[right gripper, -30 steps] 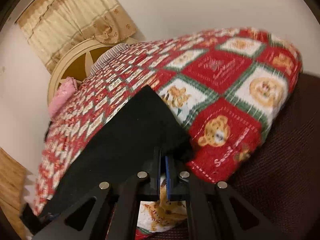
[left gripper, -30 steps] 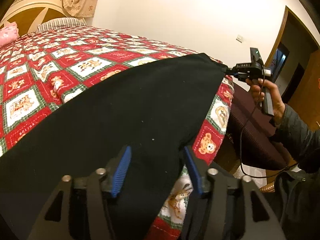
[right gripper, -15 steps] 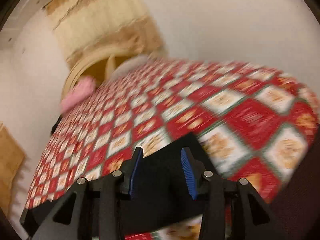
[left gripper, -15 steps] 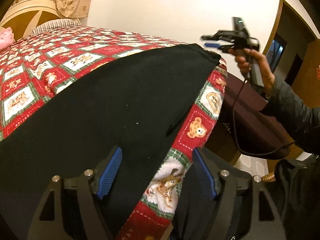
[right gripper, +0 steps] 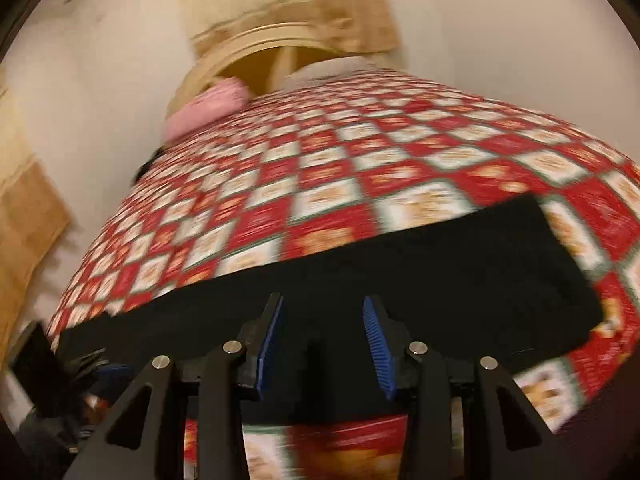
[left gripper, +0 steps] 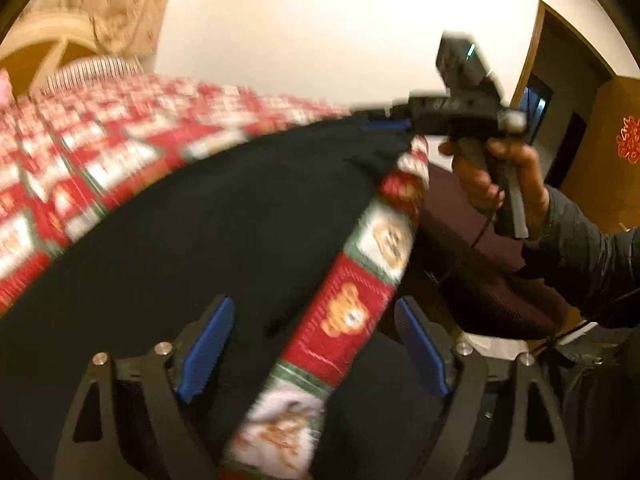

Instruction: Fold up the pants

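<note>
Released, both grippers (left gripper: pixel 316 344) (right gripper: pixel 324 340) hover apart-jawed over flat black pants (right gripper: pixel 400 276).

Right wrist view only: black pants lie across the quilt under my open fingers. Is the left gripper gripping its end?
Observer: No. The left gripper is opening; its pads press nothing, with the pants edge and the quilt border between them.
Operator: Who is holding the right gripper, and where?
Observer: A hand holds the right gripper near the far end of the pants.
</note>
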The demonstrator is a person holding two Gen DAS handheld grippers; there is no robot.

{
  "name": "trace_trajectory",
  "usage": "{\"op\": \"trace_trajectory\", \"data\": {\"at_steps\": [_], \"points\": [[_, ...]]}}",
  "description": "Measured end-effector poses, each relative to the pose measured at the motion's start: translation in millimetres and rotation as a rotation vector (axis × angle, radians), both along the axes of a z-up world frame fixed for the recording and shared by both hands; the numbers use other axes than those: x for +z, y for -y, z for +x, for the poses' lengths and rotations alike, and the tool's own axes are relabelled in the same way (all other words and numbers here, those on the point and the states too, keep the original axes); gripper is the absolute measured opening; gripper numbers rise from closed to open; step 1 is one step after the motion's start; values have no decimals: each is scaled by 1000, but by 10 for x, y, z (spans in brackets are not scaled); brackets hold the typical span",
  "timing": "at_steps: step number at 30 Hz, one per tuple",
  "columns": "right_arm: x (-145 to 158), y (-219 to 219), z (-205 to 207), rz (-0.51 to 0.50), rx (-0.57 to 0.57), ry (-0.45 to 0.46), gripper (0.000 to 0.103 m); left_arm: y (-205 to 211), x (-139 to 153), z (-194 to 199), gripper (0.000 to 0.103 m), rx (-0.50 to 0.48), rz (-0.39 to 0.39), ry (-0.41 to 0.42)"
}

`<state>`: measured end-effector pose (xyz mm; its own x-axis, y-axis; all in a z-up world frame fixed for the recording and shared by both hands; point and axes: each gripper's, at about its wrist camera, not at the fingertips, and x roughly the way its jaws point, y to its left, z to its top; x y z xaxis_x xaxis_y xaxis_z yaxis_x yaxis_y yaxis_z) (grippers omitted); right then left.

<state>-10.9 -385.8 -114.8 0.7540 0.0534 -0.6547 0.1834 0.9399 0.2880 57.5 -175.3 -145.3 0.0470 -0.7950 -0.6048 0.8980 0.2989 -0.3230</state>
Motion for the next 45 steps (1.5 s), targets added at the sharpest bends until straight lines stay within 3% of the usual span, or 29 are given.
{"op": "trace_trajectory", "data": {"at_steps": [1,3,5,8,13,17,20,23,27,34,40,43,45], "points": [[-42,-147,32,-1,52,-9,47,24,-66,-30,87,-17,15,-20],[-161,-334,91,-16,106,-49,51,4,-71,-121,88,-22,15,36],[-376,-469,167,-63,128,-137,52,-5,-55,-139,88,-23,23,35],[-405,-592,81,-159,128,-99,52,-62,23,-103,88,5,17,17],[-284,-413,-11,-107,94,-59,52,-368,193,-49,89,127,7,108],[-153,-148,-18,-102,-11,-32,53,-653,140,155,90,266,54,120],[-219,-45,48,-91,-59,-95,58,-841,11,336,90,384,142,90],[-251,-130,72,-145,-63,-98,58,-1085,32,410,90,470,129,84],[-167,-358,110,-141,27,-70,58,-1657,190,464,90,600,138,159],[-78,-1015,388,-161,223,-31,58,-2759,207,854,92,880,283,210],[-179,-1566,616,-194,343,-48,58,-3340,-37,1071,92,1102,325,131],[-248,-1688,647,-208,361,-67,58,-3432,-273,1157,93,1089,304,32],[-283,-1718,646,-206,362,-75,58,-3465,-328,1157,97,1084,243,13]]}}
